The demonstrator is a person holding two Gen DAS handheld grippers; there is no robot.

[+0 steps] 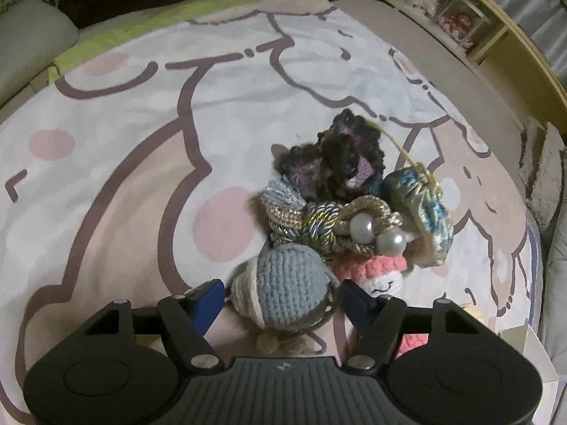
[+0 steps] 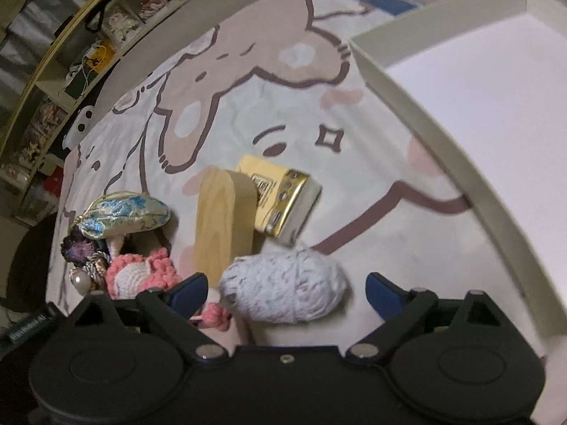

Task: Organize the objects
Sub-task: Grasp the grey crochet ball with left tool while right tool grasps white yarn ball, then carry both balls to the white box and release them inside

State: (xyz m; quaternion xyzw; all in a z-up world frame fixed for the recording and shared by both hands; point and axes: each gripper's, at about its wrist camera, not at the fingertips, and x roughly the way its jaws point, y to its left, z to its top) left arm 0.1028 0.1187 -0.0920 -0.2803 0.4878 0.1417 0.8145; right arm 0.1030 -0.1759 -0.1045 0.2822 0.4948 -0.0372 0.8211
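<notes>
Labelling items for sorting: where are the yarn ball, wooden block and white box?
yarn ball (image 2: 283, 283), right wrist view, middle.
wooden block (image 2: 221, 219), right wrist view, front face.
white box (image 2: 418, 120), right wrist view, near wall.

We cannot see the lower part of the blue-grey crochet ball (image 1: 283, 288), which sinks behind the left hand-held gripper (image 1: 281, 297). The white box (image 2: 471, 148) runs off the right wrist picture's edge. The shelf (image 2: 60, 81) items are too small and blurred for us to name.

print on yellow box (image 2: 264, 180) seemingly too blurred to read
</notes>
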